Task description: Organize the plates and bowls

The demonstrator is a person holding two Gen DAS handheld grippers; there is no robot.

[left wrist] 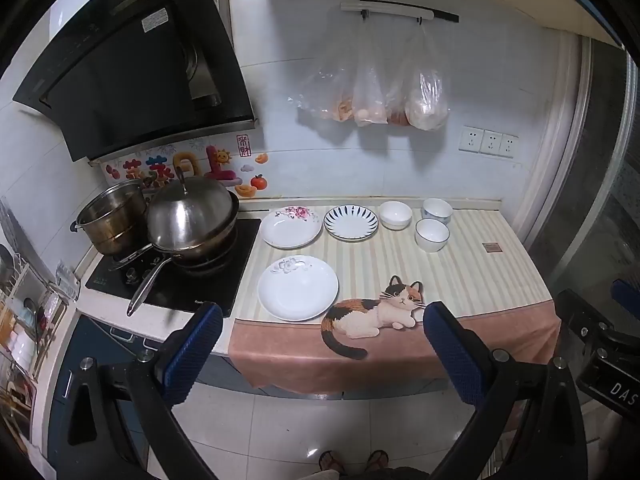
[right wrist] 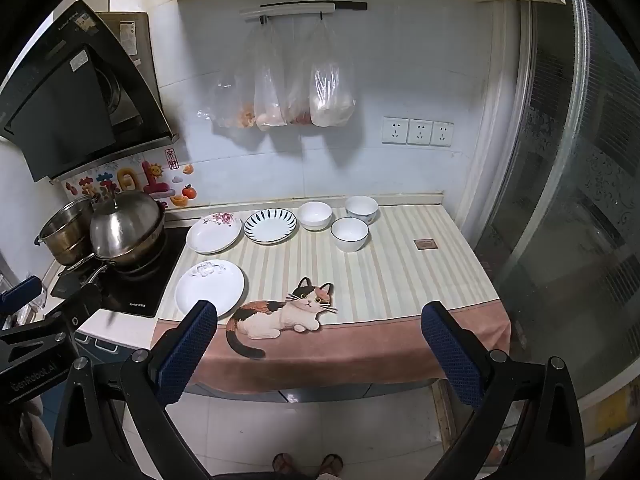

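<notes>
Three plates lie on the striped cat cloth (left wrist: pixel 460 280): a plain white plate (left wrist: pixel 298 287) (right wrist: pixel 210 287) in front, a pink-flowered plate (left wrist: pixel 291 227) (right wrist: pixel 214 232) and a blue-striped plate (left wrist: pixel 351 222) (right wrist: pixel 270 225) behind it. To their right stand three bowls: a white bowl (left wrist: pixel 395 214) (right wrist: pixel 314 215), a blue-patterned bowl (left wrist: pixel 437 210) (right wrist: pixel 361 208) and a blue-rimmed bowl (left wrist: pixel 432 235) (right wrist: pixel 349 233). My left gripper (left wrist: pixel 322 314) and right gripper (right wrist: pixel 319 312) both hover open in front of the counter edge, holding nothing, well short of the dishes.
A stove (left wrist: pixel 172 276) at the left carries a lidded wok (left wrist: pixel 192 220) with a long handle and a steel pot (left wrist: pixel 112 216). A range hood (left wrist: pixel 132 68) hangs above. Plastic bags (left wrist: pixel 380 92) hang on the wall. A glass door (right wrist: pixel 580 200) bounds the right. The person's sandalled feet (left wrist: pixel 354 462) stand on the floor tiles.
</notes>
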